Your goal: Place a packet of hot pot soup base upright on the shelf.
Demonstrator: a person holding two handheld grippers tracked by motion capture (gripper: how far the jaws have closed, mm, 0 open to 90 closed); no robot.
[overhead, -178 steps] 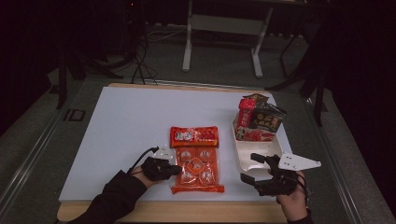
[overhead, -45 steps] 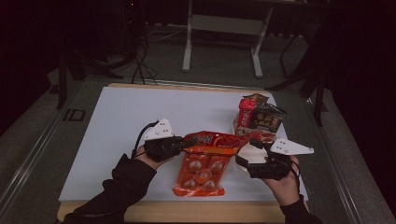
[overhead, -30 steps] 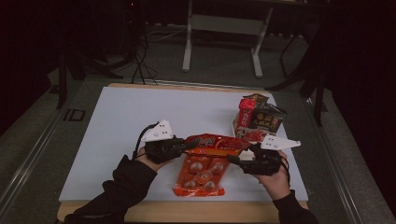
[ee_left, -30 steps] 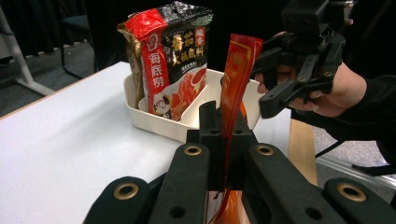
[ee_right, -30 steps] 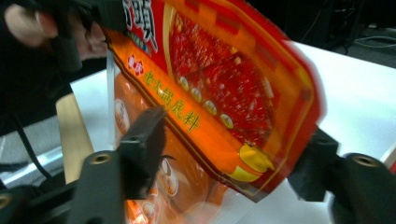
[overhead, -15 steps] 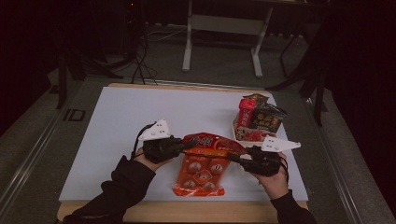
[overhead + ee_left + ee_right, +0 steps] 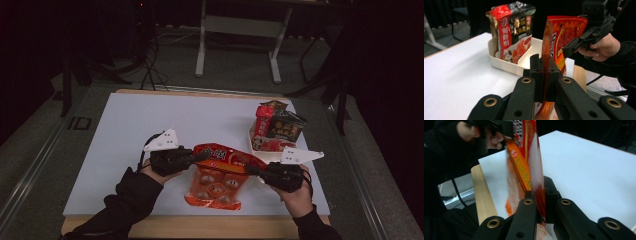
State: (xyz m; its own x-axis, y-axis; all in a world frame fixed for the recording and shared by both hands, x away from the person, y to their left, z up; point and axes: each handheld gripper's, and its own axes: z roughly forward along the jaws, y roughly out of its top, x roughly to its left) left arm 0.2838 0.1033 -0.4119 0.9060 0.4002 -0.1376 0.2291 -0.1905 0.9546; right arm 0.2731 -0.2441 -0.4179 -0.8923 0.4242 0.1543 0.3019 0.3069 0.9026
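**Both grippers pinch the red snack bag near the table's front edge**

The glossy red-orange plastic snack bag [image 7: 217, 175] lies near the front edge of the white tabletop [image 7: 120, 125], its top end lifted; the wide bare surface lies to the left and behind; a white plastic tray [image 7: 256, 141] of upright packets [image 7: 280, 125] stands just behind on the right; bag and packets bear Chinese print I cannot read; the left gripper [image 7: 197, 157] pinches the bag's top left edge, the right gripper [image 7: 250, 170] has just closed on its right edge; both forearms reach in low from the front.
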